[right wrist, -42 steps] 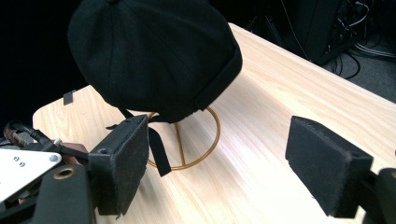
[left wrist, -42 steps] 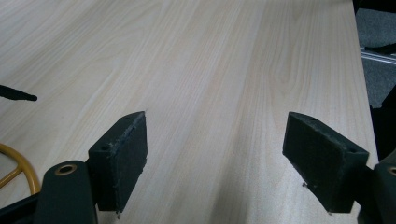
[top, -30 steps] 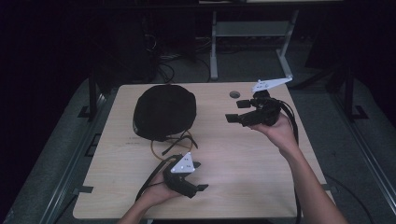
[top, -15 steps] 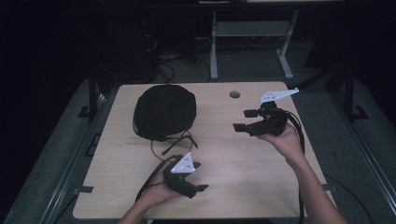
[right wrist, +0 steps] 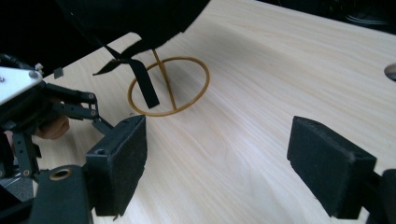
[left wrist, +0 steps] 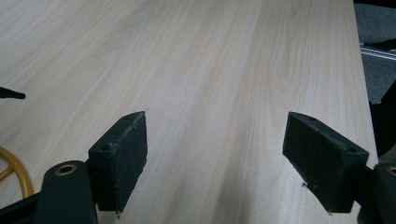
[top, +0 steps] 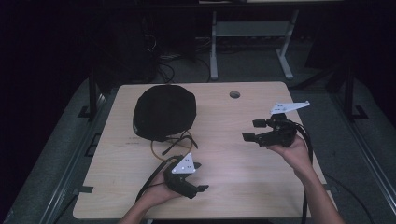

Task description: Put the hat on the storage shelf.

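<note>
Two open grippers, left [top: 198,177] and right [top: 250,130]; one black hat [top: 163,111].

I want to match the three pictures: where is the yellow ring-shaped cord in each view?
High view: the yellow cord ring lies just below the black hat, above the left tool.
Left gripper view: a yellow arc at the lower left edge.
Right gripper view: upper left of centre, under the hat's brim.
Shared landmark: the pale wooden table.

The black hat [top: 163,111] covers part of the yellow ring [top: 161,150], and its top runs off the right gripper view's upper edge.
</note>
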A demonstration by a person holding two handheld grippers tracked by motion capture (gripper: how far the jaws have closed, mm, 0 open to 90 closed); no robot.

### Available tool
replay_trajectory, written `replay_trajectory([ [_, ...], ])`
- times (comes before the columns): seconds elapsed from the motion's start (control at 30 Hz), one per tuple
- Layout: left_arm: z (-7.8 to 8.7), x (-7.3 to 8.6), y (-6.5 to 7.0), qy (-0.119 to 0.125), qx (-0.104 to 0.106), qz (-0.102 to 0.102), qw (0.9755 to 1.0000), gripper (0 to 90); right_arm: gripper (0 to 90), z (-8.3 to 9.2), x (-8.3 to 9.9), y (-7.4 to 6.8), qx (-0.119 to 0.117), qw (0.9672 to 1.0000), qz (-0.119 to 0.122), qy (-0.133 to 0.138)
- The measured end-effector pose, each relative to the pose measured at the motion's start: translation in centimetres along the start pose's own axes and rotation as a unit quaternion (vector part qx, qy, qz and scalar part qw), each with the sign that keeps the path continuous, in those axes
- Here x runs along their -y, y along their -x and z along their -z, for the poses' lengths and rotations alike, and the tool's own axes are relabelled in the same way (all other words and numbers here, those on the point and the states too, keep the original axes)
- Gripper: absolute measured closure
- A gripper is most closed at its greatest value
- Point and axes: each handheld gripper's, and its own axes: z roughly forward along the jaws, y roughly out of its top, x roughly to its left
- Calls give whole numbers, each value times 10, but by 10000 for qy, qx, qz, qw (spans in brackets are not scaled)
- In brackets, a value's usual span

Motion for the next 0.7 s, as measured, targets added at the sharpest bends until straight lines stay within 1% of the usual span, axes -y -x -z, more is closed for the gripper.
replay_trajectory([
  [0.13, 0, 0, 0, 4, -4, 0, 10000, 219, 197, 6, 9, 3, 44, 10000, -83, 23],
  [0.23, 0, 0, -1, -36, -12, -53, 10000, 219, 196, 10, 16, 5, 57, 9999, -113, 60],
  [0.33, 0, 0, -1, -26, -10, -43, 10000, 219, 188, 14, 23, 6, 36, 9999, -161, 44],
  [0.43, -1, 1, 0, -27, -7, -30, 10000, 219, 187, 19, 30, 9, 55, 9997, -243, 75],
  [0.7, -1, 1, 0, -61, 8, -49, 10000, 218, 186, 27, 49, 12, 134, 9993, -339, 78],
])
